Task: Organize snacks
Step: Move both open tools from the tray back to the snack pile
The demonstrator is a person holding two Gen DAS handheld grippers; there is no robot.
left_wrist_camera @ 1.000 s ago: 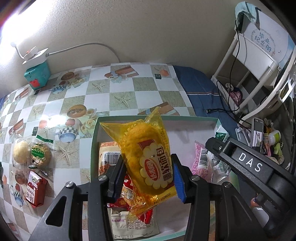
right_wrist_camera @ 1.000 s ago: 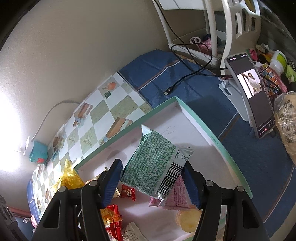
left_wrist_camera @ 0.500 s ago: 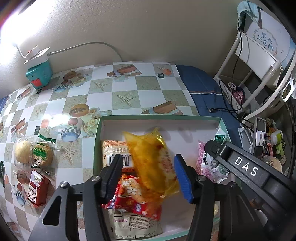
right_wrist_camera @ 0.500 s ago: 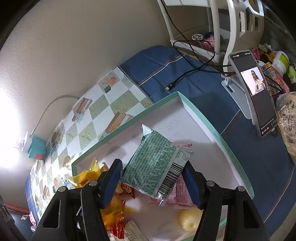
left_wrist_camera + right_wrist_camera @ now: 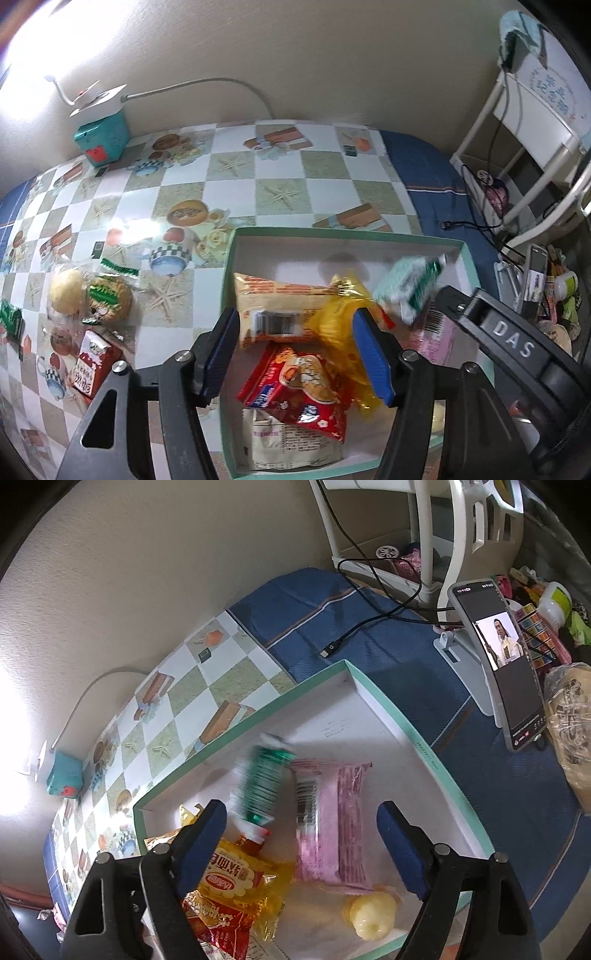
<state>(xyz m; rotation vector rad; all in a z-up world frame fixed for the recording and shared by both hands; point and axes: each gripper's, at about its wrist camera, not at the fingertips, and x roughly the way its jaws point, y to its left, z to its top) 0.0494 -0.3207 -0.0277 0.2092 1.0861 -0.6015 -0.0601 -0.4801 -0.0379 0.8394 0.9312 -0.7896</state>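
While the box (image 5: 466, 258) sits on the checkered counter (image 5: 280, 192), both hand-held grippers hang over it with fingers apart and nothing between them: the left (image 5: 295, 354) above the yellow pack (image 5: 340, 314), the right (image 5: 301, 843) above the pink pack (image 5: 332, 823). A blurred green pack (image 5: 264, 779) is inside the box beside the pink one.

I look into a lived-in home: patterned tablecloth (image 5: 280, 192), propped phone (image 5: 506, 664) playing video, white rack (image 5: 532, 122).

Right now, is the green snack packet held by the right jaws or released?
Released. The green packet is motion-blurred, clear of the wide-open right gripper, dropping into the box.
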